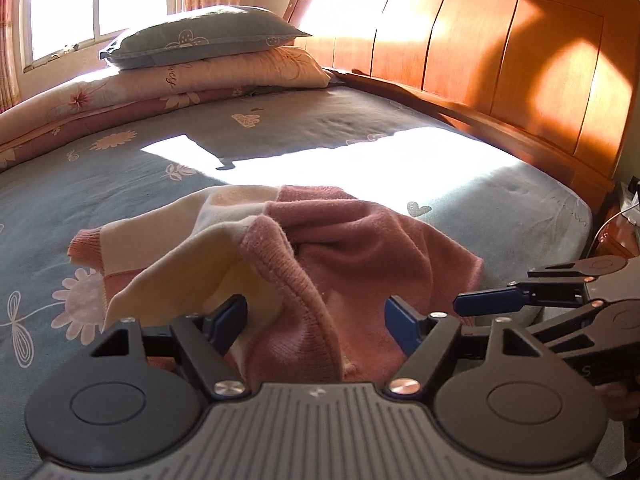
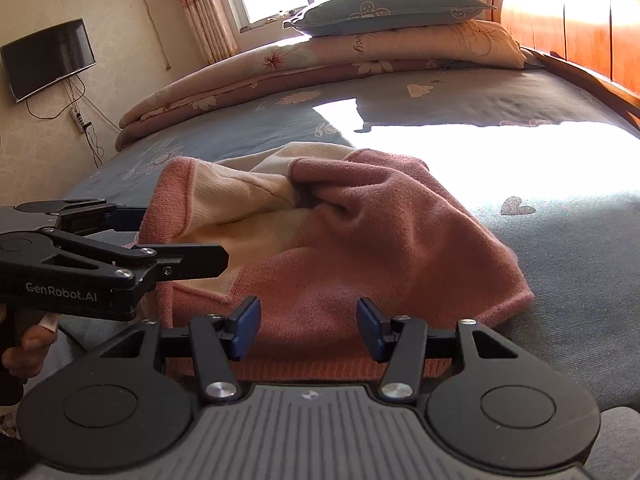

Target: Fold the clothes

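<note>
A pink and cream knitted sweater point(image 1: 360, 240) lies crumpled on the bed, one raised pink fold running toward the camera. My left gripper point(image 1: 316, 324) stands over its near edge with that fold between the blue pads, which do not press on it. In the right wrist view the same sweater point(image 2: 360, 240) fills the middle. My right gripper point(image 2: 308, 328) is open just above the ribbed pink hem. The left gripper point(image 2: 184, 234) comes in from the left at the cream part. The right gripper's blue finger point(image 1: 488, 303) shows at the right of the left wrist view.
The bed sheet point(image 1: 100, 184) is blue-grey with flowers, with a bright sun patch beyond the sweater. Pillows point(image 1: 208, 40) and a folded quilt point(image 2: 240, 72) lie at the far side. A wooden headboard point(image 1: 500, 60) runs along the right. A TV point(image 2: 48, 60) hangs on the wall.
</note>
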Motion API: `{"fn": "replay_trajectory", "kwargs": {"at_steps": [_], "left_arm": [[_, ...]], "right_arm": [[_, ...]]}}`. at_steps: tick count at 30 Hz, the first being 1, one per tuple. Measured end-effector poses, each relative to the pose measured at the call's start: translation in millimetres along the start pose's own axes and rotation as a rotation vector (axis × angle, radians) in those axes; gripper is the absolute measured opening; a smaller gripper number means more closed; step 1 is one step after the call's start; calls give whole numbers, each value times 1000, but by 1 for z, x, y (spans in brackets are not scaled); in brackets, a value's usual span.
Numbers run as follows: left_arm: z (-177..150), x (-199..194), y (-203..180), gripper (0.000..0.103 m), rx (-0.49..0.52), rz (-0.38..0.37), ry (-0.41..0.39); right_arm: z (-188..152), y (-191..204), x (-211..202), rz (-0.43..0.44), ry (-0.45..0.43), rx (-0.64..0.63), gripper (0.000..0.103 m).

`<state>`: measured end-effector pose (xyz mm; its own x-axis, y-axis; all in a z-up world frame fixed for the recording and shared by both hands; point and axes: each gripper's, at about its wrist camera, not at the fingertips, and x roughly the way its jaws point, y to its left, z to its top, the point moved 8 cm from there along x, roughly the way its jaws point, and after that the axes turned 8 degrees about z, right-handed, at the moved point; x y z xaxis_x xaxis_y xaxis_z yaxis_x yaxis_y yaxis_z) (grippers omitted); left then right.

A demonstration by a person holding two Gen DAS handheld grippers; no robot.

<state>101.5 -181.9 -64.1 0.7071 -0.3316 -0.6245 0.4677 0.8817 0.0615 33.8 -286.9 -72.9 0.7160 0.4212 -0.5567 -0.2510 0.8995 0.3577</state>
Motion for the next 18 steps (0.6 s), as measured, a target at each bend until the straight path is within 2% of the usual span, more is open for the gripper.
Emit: {"fn": "replay_trajectory", "kwargs": {"at_steps": [3,5,10,13,18], "left_arm": [[7,3,17,8,-66,14,-1],[13,-1,32,7,-100,51,-24],[31,-17,106,7,-219,181,-89],[27,-16,154,7,-290,261,-82],[0,5,227,8,-369,423,-25]], "right_arm": [[-2,-5,0,-1,4,6,58],[-3,-8,1,-1,5,20,58],[-5,-13,0,-2,6,28,58],[-2,-11,-3,8,-7,28,58],[6,-2,-9,32,-34,6,58]]}}
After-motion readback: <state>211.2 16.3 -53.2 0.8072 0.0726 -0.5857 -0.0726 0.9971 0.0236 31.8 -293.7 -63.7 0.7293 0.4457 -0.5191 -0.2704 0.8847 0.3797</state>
